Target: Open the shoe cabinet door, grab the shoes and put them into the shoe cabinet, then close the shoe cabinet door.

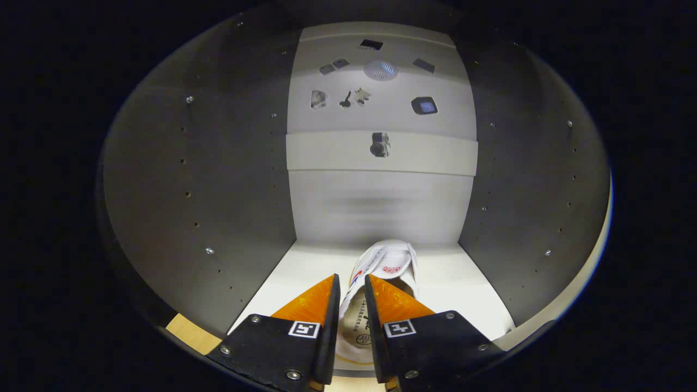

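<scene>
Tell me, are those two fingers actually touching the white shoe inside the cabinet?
Touching. In the gripper view both fingers press against the white shoe, its side wall pinched between them.

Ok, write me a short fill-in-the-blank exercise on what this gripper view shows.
1. The gripper is shut on a white ____.
2. The shoe is inside the cabinet, above its ____ floor.
3. The shoe's toe points toward the cabinet's ____ wall.

Missing words: shoe; white; back
</scene>
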